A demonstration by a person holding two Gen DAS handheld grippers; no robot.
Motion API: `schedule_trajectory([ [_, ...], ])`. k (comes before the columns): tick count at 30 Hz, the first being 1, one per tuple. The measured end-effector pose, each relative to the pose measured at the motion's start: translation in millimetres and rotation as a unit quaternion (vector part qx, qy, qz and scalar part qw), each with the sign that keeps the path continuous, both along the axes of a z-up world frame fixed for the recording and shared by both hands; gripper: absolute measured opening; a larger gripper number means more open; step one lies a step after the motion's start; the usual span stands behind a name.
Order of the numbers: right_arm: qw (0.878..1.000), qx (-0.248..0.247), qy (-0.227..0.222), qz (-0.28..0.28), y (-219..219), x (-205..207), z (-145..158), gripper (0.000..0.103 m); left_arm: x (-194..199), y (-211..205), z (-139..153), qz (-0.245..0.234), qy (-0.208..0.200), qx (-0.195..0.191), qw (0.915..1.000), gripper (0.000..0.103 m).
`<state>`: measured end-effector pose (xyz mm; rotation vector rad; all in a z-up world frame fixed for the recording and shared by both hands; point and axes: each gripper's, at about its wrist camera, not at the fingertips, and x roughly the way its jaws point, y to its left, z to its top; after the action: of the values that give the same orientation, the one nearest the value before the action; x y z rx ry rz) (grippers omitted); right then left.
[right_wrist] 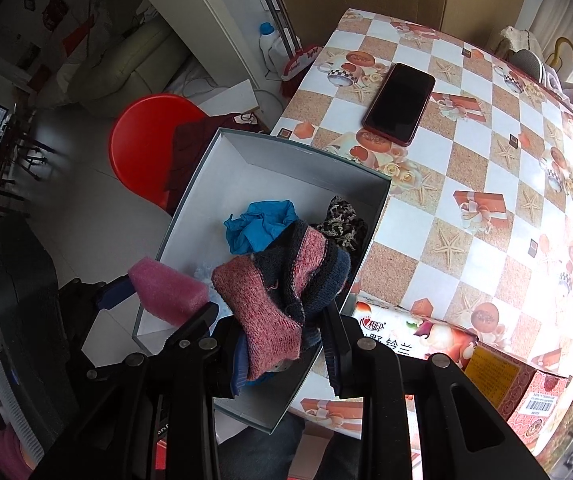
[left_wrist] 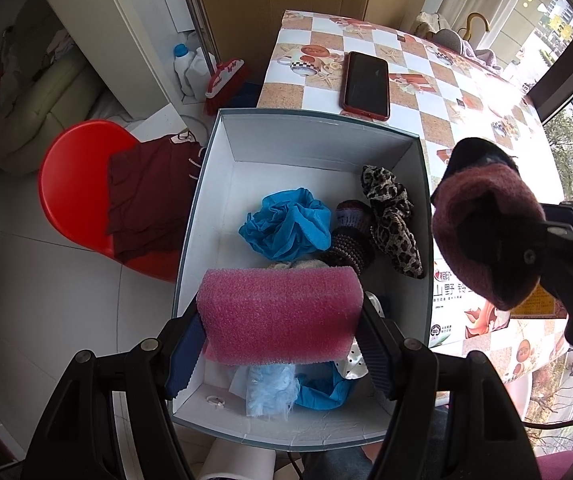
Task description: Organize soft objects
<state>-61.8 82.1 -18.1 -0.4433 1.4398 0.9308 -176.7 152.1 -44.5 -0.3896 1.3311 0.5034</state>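
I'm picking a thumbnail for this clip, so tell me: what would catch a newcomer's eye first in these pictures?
Probably the pink foam sponge block, pinched in the left gripper above the open white cardboard box of soft things. Next, the pink and navy knitted sock clamped in the right gripper at the box's right side. Behind them, a bright red plastic chair stands left of the box on the floor.
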Motion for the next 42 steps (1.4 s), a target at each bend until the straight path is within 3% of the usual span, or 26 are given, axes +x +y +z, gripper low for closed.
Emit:
schedule_trajectory([
  [8, 1.0, -0.001, 0.006, 0.013, 6, -4, -4, 0.034, -3, -1, -4, 0.002, -0.003, -0.007, 1.0, 0.074],
  [10, 1.0, -0.002, 0.005, 0.013, 7, -5, -5, 0.05, -5, 0, -4, 0.005, -0.006, -0.012, 0.9999, 0.077],
  [14, 1.0, 0.0, 0.004, 0.016, 8, -5, -4, 0.056, -7, -1, -5, 0.008, -0.006, -0.014, 0.9999, 0.085],
  [16, 1.0, -0.004, -0.009, 0.009, 6, -4, -2, 0.084, -9, 2, -3, 0.014, -0.008, -0.007, 0.9998, 0.097],
  [17, 1.0, -0.005, -0.016, 0.004, 5, -3, -2, 0.087, -10, 3, -2, 0.017, -0.01, -0.007, 0.9998, 0.103],
  [21, 1.0, -0.006, -0.017, -0.012, 0, 4, 0, 0.103, -12, 3, -2, 0.016, -0.023, -0.015, 0.9995, 0.103],
  [42, 0.999, -0.028, -0.012, -0.025, -9, 6, -7, 0.103, -11, 4, 3, 0.026, -0.025, -0.016, 0.9992, 0.103],
])
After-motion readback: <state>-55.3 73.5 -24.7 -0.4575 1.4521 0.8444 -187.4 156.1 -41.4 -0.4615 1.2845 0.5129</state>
